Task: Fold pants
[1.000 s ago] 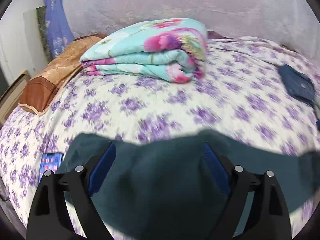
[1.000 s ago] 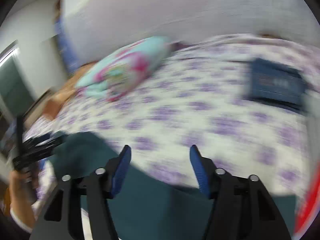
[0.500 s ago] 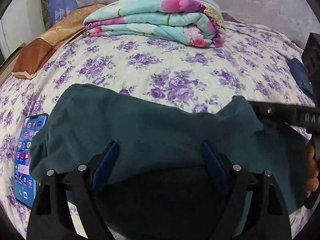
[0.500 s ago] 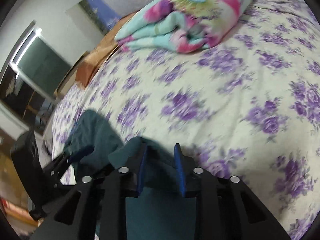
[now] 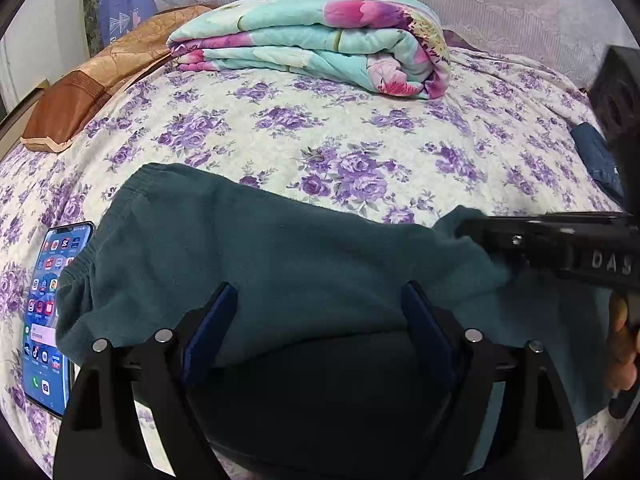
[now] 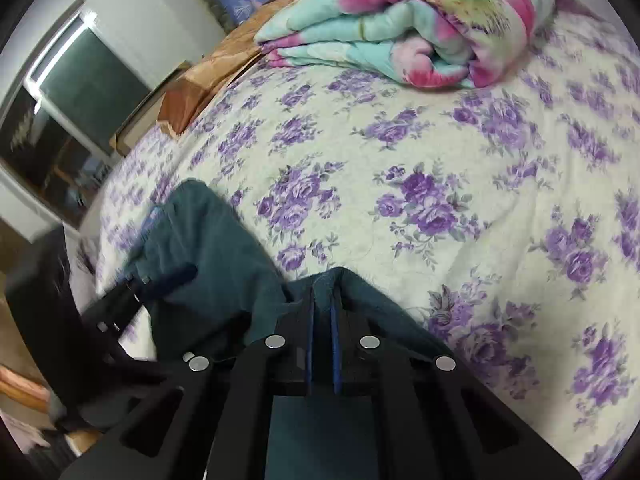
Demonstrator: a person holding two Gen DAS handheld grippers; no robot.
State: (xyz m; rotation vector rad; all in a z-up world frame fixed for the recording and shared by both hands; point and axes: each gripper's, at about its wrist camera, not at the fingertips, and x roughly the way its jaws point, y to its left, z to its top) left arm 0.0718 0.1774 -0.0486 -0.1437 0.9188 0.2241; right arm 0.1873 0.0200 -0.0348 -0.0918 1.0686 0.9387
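Note:
Dark teal pants (image 5: pixel 256 256) lie across the near part of a bed with a purple-flowered sheet (image 5: pixel 320 132). My left gripper (image 5: pixel 320 304) is open, its fingers spread wide just over the pants, holding nothing. My right gripper (image 6: pixel 324 300) is shut on a fold of the pants (image 6: pixel 224 280) at their far right edge. The right gripper also shows in the left wrist view (image 5: pixel 460 230), coming in from the right. The left gripper shows blurred at the left of the right wrist view (image 6: pixel 160 280).
A smartphone (image 5: pixel 48 312) with its screen lit lies beside the pants' left end. A folded turquoise and pink blanket (image 5: pixel 320 40) and a brown pillow (image 5: pixel 92 84) lie at the back. A dark blue folded garment (image 5: pixel 600 160) lies at the right edge.
My right gripper has closed on the pants' right edge. Both grippers came down low over the bed; the pants now lie spread flat.

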